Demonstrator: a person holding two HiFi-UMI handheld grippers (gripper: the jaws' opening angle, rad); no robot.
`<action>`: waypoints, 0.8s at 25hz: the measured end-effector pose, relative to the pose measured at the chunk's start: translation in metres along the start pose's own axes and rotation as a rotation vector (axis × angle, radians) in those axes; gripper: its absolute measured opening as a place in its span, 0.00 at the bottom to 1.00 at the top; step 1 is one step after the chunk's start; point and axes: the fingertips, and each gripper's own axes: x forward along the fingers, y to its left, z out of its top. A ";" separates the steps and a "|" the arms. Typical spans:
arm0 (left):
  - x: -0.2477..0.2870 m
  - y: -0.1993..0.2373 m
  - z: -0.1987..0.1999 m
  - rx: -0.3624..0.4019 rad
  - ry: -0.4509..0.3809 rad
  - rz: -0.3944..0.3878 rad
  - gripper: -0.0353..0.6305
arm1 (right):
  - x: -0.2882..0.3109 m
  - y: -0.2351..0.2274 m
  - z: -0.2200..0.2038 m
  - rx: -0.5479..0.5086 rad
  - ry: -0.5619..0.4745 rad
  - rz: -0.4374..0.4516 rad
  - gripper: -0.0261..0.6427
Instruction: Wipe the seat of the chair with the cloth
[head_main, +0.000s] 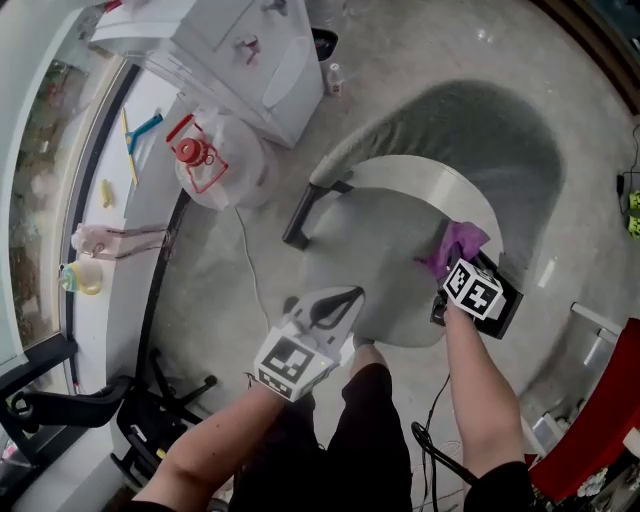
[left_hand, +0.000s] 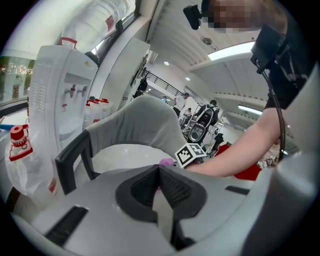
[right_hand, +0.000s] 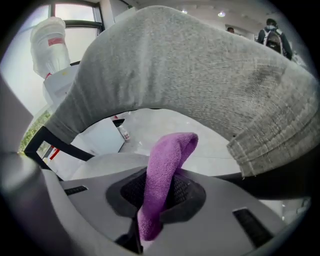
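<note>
Rightward, cloth (head_main: 460, 243) at seat (head_main: 385, 265) edge.

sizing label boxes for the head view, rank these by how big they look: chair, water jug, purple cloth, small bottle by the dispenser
1. chair
2. water jug
3. purple cloth
4. small bottle
The purple cloth is bunched in the right gripper, so part of it may be hidden.

Bright, even daylight from the window (head_main: 40, 150) at the left and ceiling strip lights (left_hand: 235, 50) leave soft shadows and glare on the polished floor (head_main: 480, 60), with strong fisheye bending, dark corners, and blurred near jaws.
</note>
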 end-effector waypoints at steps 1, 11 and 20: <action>0.002 0.001 -0.002 0.002 0.006 -0.001 0.06 | 0.003 -0.008 -0.001 0.008 0.000 -0.021 0.14; 0.001 0.016 -0.016 -0.016 0.031 0.033 0.06 | 0.037 -0.044 -0.027 0.081 0.098 -0.114 0.14; -0.013 0.031 -0.020 -0.045 0.014 0.063 0.06 | 0.054 0.018 -0.022 -0.005 0.111 -0.009 0.14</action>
